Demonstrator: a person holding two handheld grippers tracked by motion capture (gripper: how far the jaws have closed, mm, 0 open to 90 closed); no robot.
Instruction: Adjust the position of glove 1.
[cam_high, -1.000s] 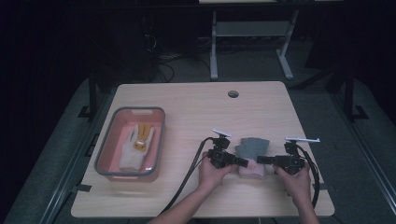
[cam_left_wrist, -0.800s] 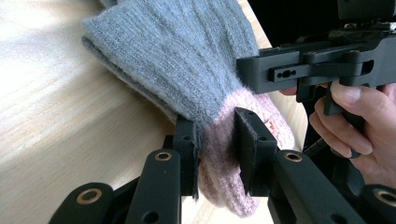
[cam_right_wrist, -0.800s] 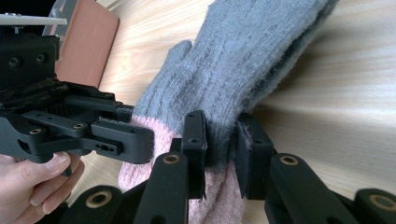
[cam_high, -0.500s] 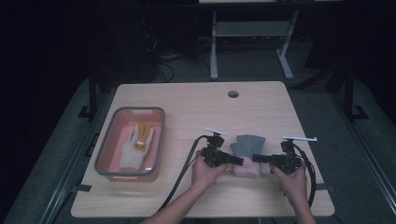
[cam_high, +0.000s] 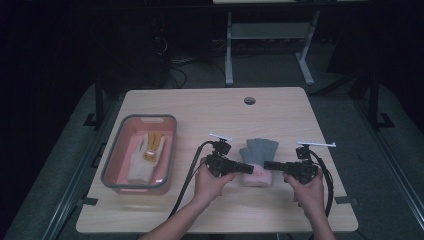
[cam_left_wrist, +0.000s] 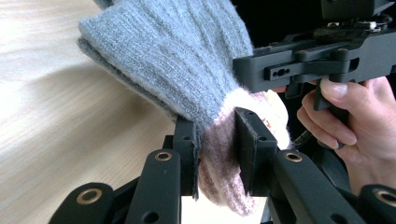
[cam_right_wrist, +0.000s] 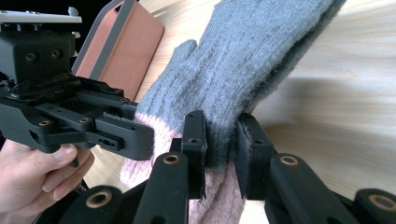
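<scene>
Together, left tool (cam_high: 248, 169) and right tool (cam_high: 270, 165) clamped on grey glove (cam_high: 260, 150), pink cuff, above table (cam_high: 200, 107)

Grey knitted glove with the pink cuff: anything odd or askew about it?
Nothing stands out. The grey knitted glove with the pink cuff is pinched at its cuff by the left gripper and right gripper, undamaged, fingers hanging toward the wooden table.

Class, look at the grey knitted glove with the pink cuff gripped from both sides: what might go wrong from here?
1. The left gripper and right gripper each pinch only a narrow fold of the grey knitted glove with the pink cuff near that cuff, so it may slip free.
2. Pulling the grippers apart may stretch the knit.
3. The hanging glove fingers could drag on the wooden table.
</scene>
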